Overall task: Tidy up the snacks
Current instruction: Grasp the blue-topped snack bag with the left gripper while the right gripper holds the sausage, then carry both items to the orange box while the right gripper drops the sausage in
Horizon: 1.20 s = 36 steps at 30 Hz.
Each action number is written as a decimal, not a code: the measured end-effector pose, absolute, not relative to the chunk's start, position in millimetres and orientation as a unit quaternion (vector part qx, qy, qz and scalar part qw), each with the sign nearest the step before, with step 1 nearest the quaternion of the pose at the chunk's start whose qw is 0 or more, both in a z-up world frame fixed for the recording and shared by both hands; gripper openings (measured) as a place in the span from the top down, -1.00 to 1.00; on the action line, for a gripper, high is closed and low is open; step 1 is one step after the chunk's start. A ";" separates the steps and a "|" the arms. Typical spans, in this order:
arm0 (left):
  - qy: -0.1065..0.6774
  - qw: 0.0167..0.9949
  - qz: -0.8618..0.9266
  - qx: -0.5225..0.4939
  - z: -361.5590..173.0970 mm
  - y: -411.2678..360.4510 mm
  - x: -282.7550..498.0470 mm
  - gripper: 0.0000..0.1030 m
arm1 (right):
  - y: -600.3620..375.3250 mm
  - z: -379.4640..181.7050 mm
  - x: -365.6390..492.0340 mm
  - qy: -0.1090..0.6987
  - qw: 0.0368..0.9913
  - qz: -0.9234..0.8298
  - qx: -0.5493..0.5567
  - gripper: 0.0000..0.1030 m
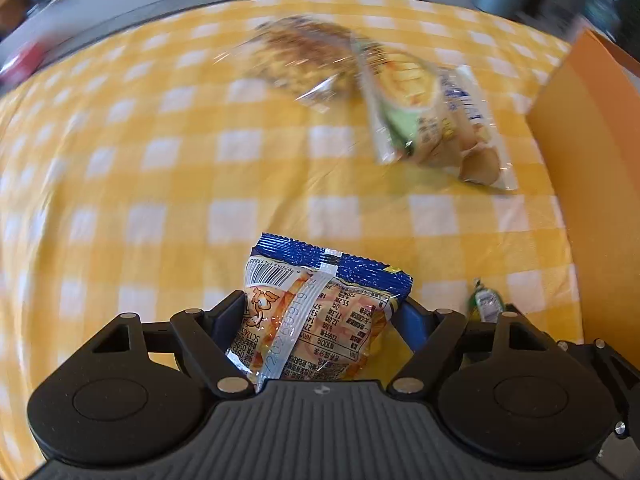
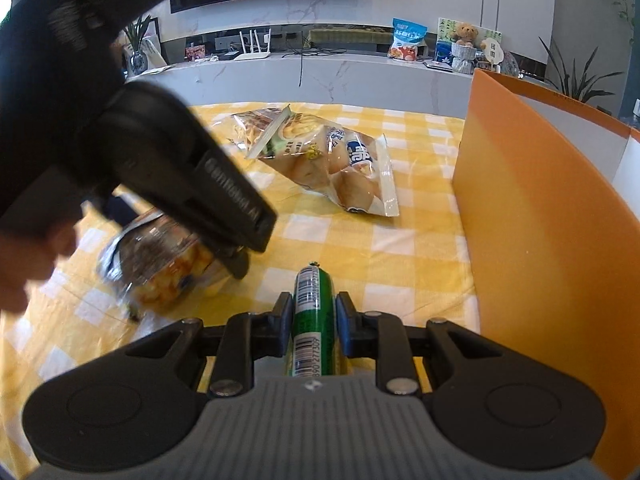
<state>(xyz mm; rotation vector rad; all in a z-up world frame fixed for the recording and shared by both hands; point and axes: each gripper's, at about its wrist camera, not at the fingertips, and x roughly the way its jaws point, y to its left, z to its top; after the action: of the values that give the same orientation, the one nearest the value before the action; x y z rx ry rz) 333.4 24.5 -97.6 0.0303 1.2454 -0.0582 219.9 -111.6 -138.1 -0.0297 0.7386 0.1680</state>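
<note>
My left gripper is shut on a blue and orange snack packet, held above the yellow checked tablecloth. The packet also shows in the right wrist view, under the left gripper's body. My right gripper is shut on a green sausage stick pointing forward. The stick's tip shows in the left wrist view. Two clear bags of snacks lie further back: a bag of pale buns and a brownish snack bag partly under it.
An orange box with tall walls stands at the right edge of the table; it also shows in the left wrist view. A white marble shelf with a snack bag, teddy bear and plants runs behind the table.
</note>
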 end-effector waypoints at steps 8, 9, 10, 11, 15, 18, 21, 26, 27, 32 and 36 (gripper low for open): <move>0.552 0.833 0.032 -0.017 -97.1 32.0 294.3 -0.76 | -109.2 -139.5 221.3 0.361 0.929 0.084 -0.024 0.59; 0.548 0.835 0.034 -0.019 -97.7 32.0 291.2 -0.75 | -108.9 -139.4 221.5 0.361 0.929 0.084 -0.024 0.59; 0.546 0.837 0.037 -0.022 -98.1 31.8 289.2 -0.75 | -108.3 -139.4 221.4 0.361 0.929 0.083 -0.026 0.59; 0.545 0.837 0.041 -0.028 -96.7 30.0 286.2 -0.74 | -107.6 -139.5 221.1 0.361 0.929 0.083 -0.027 0.59; 0.543 0.838 0.045 -0.030 -94.4 32.3 284.5 -0.58 | -105.1 -139.2 220.6 0.361 0.929 0.080 -0.033 0.59; 0.540 0.840 0.042 -0.029 -93.3 28.4 279.2 -0.50 | -102.4 -139.1 219.6 0.360 0.929 0.075 -0.040 0.60; 0.537 0.842 0.033 -0.034 -91.5 31.6 277.8 -0.44 | -101.2 -138.2 218.9 0.360 0.929 0.073 -0.043 0.60; 0.537 0.842 0.009 -0.055 -87.3 37.3 274.1 -0.36 | -99.2 -135.1 216.9 0.357 0.930 0.071 -0.046 0.61; 0.536 0.842 0.006 -0.058 -86.2 38.2 273.1 -0.35 | -98.7 -134.0 216.2 0.356 0.931 0.071 -0.048 0.61; 0.522 0.849 -0.010 -0.080 -75.0 46.6 266.3 -0.24 | -93.3 -130.6 212.0 0.351 0.932 0.076 -0.054 0.60; 0.515 0.850 -0.020 -0.105 -64.3 54.1 262.3 -0.21 | -88.1 -126.5 209.2 0.345 0.933 0.082 -0.056 0.60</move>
<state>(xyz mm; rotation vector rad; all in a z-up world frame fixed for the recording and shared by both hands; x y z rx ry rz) 262.3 54.1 -64.3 -0.2201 1.0849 -0.0413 209.2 -88.1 -126.5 -0.1152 0.7057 0.1687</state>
